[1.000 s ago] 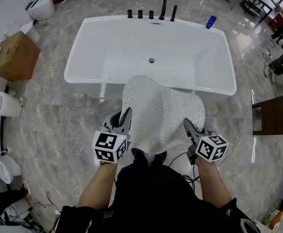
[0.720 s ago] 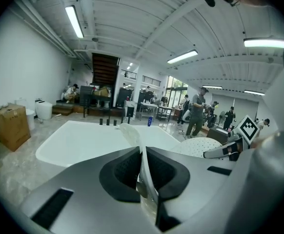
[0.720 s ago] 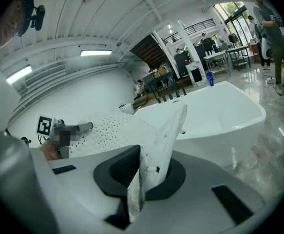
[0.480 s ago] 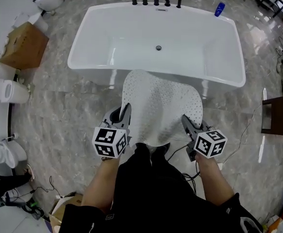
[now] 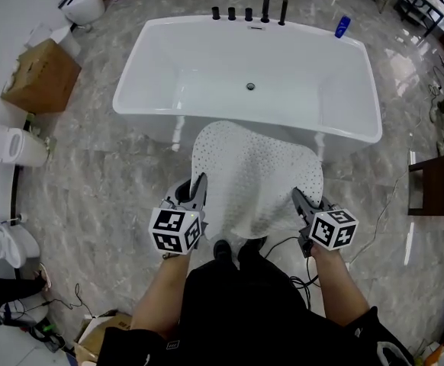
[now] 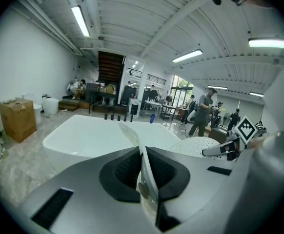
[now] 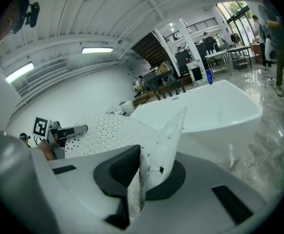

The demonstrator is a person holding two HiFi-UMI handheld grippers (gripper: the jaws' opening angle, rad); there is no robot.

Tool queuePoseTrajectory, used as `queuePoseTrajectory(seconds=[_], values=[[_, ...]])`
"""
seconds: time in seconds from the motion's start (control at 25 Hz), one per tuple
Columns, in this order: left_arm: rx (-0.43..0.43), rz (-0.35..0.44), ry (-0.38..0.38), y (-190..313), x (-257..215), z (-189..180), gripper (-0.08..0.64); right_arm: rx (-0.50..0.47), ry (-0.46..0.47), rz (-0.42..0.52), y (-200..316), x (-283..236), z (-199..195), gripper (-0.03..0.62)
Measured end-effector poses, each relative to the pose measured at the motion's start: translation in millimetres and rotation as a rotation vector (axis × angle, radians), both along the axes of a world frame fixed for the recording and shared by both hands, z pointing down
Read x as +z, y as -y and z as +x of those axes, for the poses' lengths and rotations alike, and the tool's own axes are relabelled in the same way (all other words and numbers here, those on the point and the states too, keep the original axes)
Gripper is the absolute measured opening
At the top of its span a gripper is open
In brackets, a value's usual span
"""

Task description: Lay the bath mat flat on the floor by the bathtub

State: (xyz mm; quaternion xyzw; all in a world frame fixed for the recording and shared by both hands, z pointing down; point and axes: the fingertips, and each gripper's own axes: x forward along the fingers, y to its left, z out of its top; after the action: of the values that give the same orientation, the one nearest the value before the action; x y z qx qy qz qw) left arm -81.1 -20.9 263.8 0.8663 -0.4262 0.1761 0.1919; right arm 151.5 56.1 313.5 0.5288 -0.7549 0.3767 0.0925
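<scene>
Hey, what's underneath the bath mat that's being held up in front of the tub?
Only the dark shoe tips peek out below the bath mat, with grey marble floor all around. The floor directly beneath, and part of the bathtub side, are covered by it.

- Bright, even indoor light — long white ceiling strip lights glow in both gripper views.
- The glossy grey marble floor carries pale glare patches beside the white glossy bathtub.
- Head view sharp, shadows faint.
- Gripper views bulge, with black corners — the white dotted rubber bath mat blurs near the lens.
</scene>
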Motion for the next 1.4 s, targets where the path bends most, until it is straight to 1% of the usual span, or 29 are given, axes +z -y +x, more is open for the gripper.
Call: queuePoseTrajectory(seconds=[0.28,0.4,0.52,0.64,0.88,0.96,1.12,1.2,1.4], values=[[0.038,-0.024,-0.021,-8.6,20.0,-40.8,0.014,0.066,-0.012,-0.013,3.1,4.6,-38.9,0.028],[0.063,-0.020,-0.006,-10.7,31.2,-60.6,0.014,0.056,-0.026,0.000,4.2,10.8,-59.1,0.028],[0.041,-0.040,0.005,-1.6,49.9,-80.8,0.014,0.041,-0.037,-0.026,12.2,30.4,-74.8,0.028],[0.030,-0.077,0.020,10.8,76.4,-84.7,0.014,0.015,-0.046,-0.046,27.5,53.5,-82.2,0.028],[0.058,-0.133,0.051,31.2,136.1,-73.4,0.014,-0.031,-0.058,-0.101,65.8,116.8,-87.0,0.028],[0.053,-0.153,0.060,37.4,160.9,-73.4,0.014,-0.025,-0.049,-0.116,74.3,141.8,-86.4,0.028],[0.007,-0.202,0.049,50.4,213.7,-73.0,0.014,-0.008,-0.051,-0.154,88.3,197.7,-72.8,0.028],[-0.007,-0.230,0.055,53.4,243.3,-75.7,0.014,0.003,-0.044,-0.174,91.4,227.8,-68.5,0.028],[0.004,-0.270,0.070,62.3,304.1,-83.3,0.014,0.012,-0.048,-0.218,92.5,298.6,-66.7,0.028]])
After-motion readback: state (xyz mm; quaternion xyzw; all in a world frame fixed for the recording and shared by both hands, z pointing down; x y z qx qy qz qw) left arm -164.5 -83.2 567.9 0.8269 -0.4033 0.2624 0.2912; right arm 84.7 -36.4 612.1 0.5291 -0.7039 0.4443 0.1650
